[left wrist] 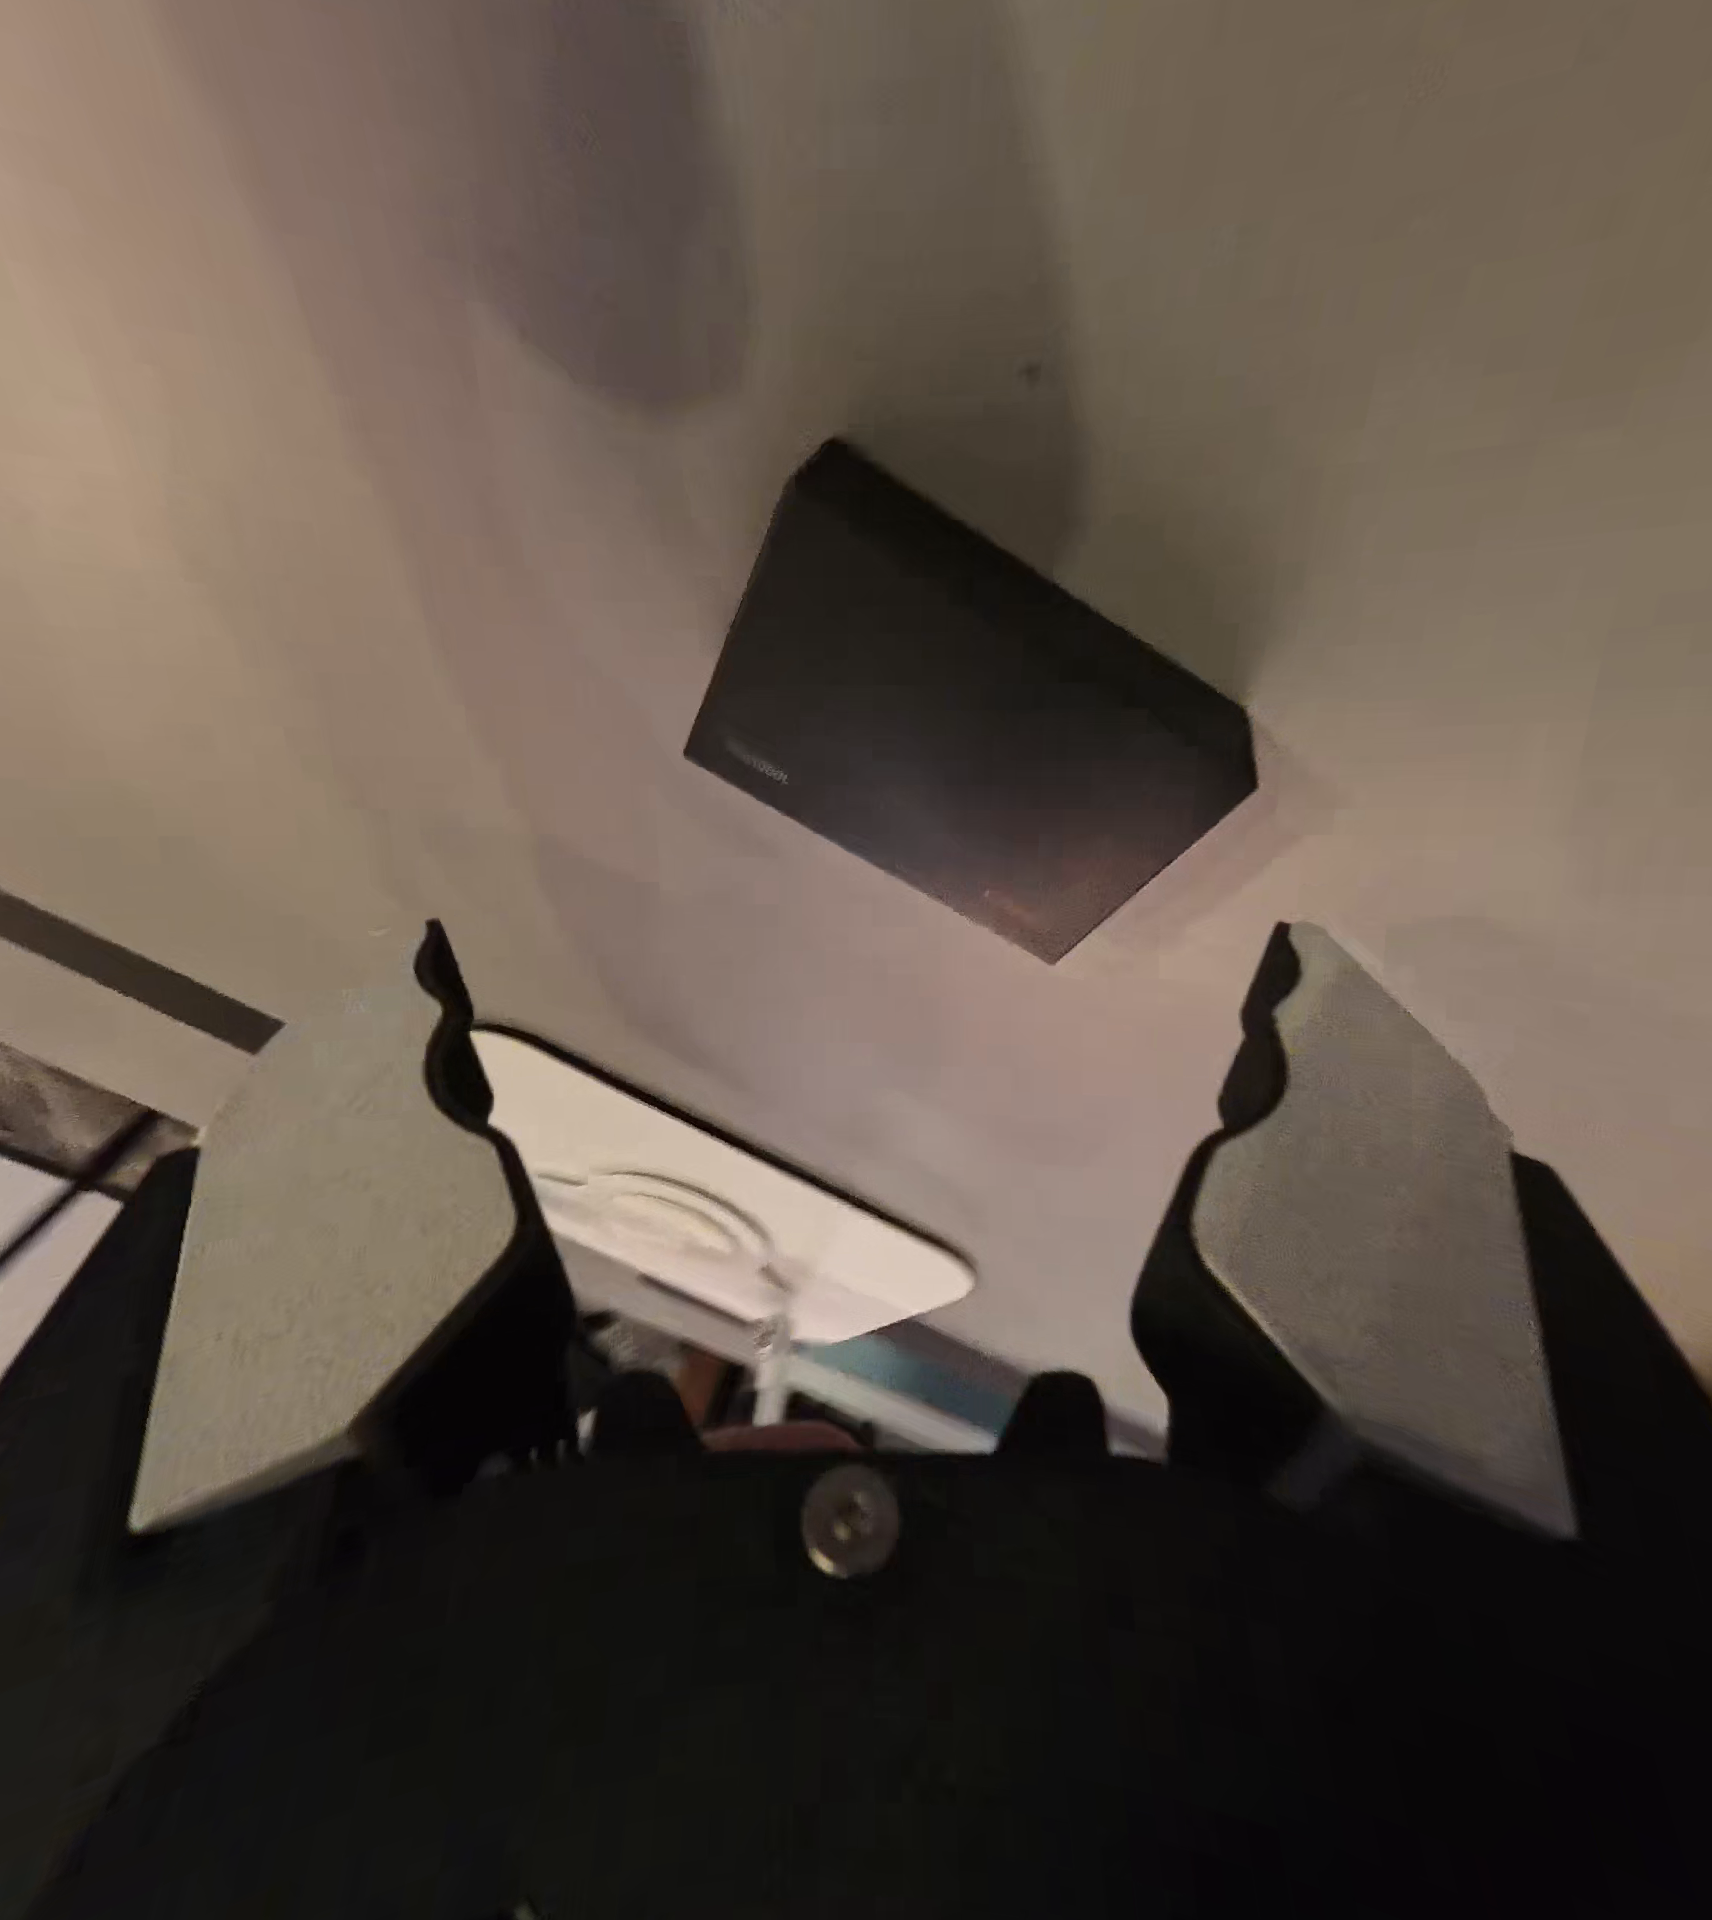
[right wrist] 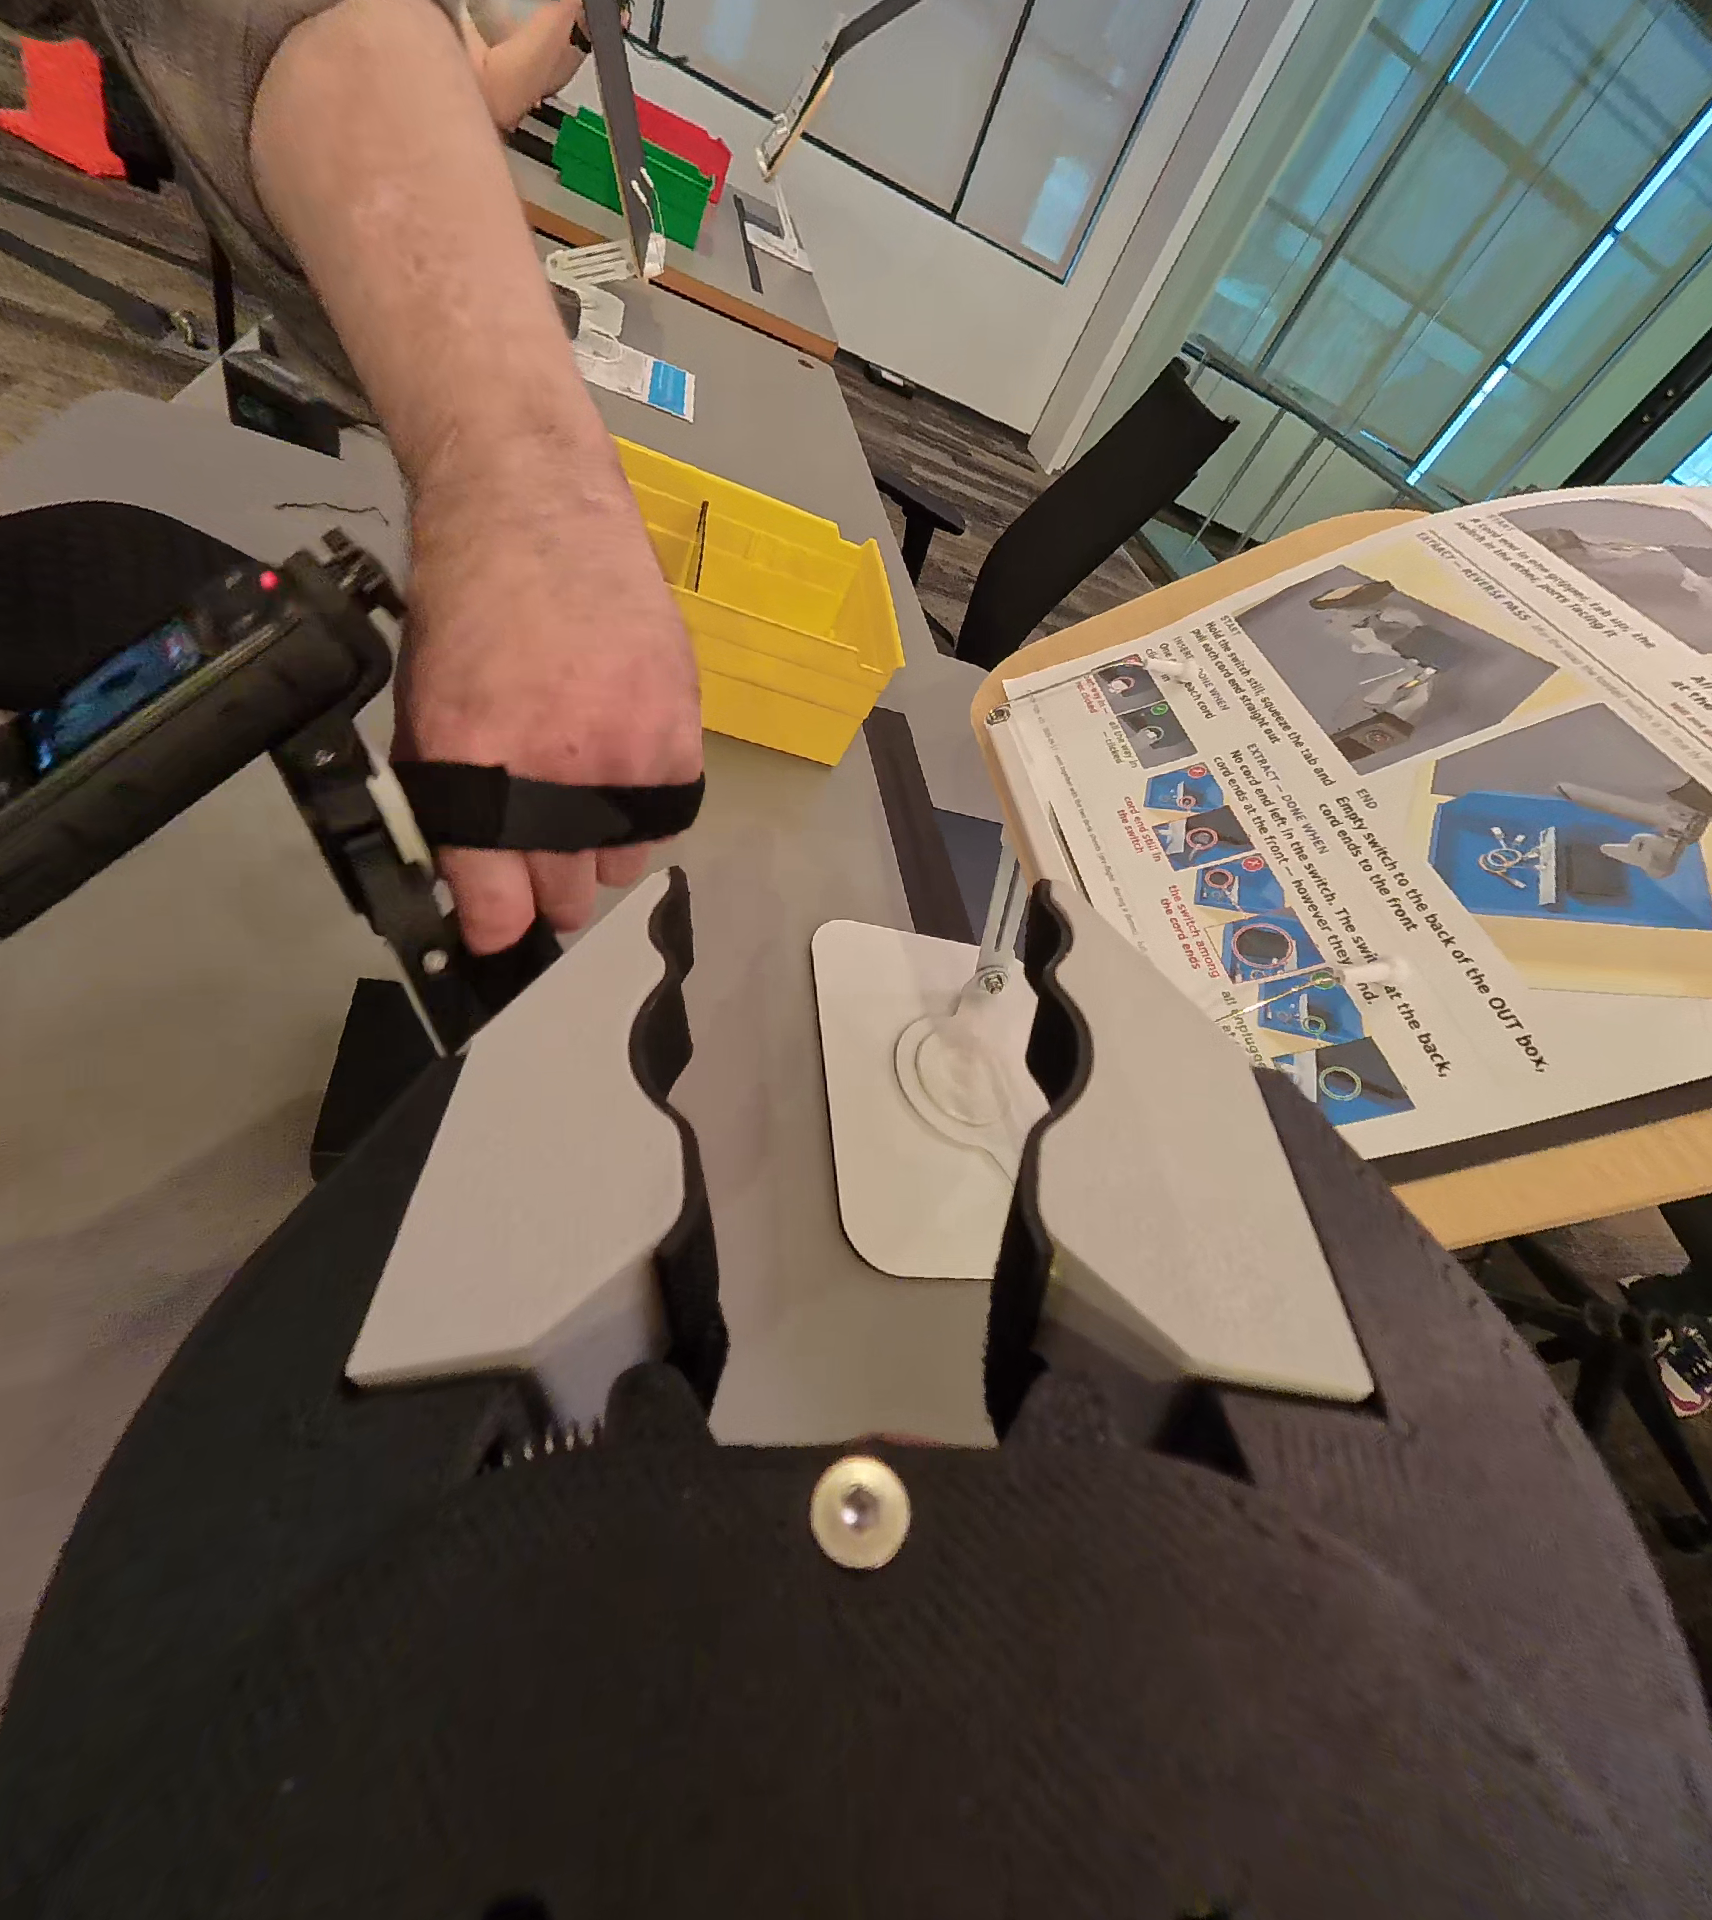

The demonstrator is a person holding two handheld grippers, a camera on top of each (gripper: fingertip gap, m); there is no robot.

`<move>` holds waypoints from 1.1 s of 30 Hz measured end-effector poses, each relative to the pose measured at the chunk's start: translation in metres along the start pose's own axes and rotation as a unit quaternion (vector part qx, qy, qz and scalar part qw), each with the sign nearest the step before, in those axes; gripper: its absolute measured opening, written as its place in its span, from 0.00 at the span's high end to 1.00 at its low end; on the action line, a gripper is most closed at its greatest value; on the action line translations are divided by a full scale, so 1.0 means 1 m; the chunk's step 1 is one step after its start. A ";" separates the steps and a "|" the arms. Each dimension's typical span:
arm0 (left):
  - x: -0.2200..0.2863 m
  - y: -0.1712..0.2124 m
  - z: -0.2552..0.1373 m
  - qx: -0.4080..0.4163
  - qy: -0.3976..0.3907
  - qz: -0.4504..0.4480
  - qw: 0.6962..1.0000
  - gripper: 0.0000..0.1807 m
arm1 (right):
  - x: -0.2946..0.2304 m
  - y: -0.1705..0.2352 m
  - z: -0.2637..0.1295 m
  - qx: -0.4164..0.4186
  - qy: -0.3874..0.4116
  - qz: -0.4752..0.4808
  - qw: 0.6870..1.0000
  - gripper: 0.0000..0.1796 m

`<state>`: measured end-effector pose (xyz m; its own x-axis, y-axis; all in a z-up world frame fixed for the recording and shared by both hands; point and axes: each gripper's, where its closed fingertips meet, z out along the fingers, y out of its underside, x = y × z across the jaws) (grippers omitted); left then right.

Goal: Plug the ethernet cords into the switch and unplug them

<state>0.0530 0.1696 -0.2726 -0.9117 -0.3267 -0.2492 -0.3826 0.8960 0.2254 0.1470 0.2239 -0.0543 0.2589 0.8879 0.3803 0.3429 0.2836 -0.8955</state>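
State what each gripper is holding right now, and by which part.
Nothing is held. The left gripper is open above the black switch without touching it. The right gripper is open over the grey table, empty.

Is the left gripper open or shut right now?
Open. The left gripper has its fingers spread wide with nothing between them, the black switch lying ahead.

Black switch [left wrist: 966, 707] on grey table [left wrist: 312, 520]; yellow bin [right wrist: 769, 613]; grey-fingered black claw [right wrist: 857, 935].
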 end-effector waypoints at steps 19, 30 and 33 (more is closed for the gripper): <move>0.032 -0.010 0.027 -0.008 0.158 -0.247 0.956 0.42 | 0.004 -0.002 -0.008 0.013 0.009 0.004 1.000 0.65; 0.019 -0.021 0.023 0.048 0.183 -0.572 0.798 0.41 | 0.003 -0.003 -0.006 0.014 0.005 0.008 1.000 0.64; 0.013 -0.023 0.013 0.078 0.174 -0.581 0.791 0.39 | 0.003 -0.002 -0.004 0.011 0.004 0.010 1.000 0.64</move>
<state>0.0516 0.1488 -0.2933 0.0465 -0.9959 0.0773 -0.9944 -0.0535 -0.0915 0.1512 0.2246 -0.0506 0.2725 0.8908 0.3637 0.3171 0.2737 -0.9080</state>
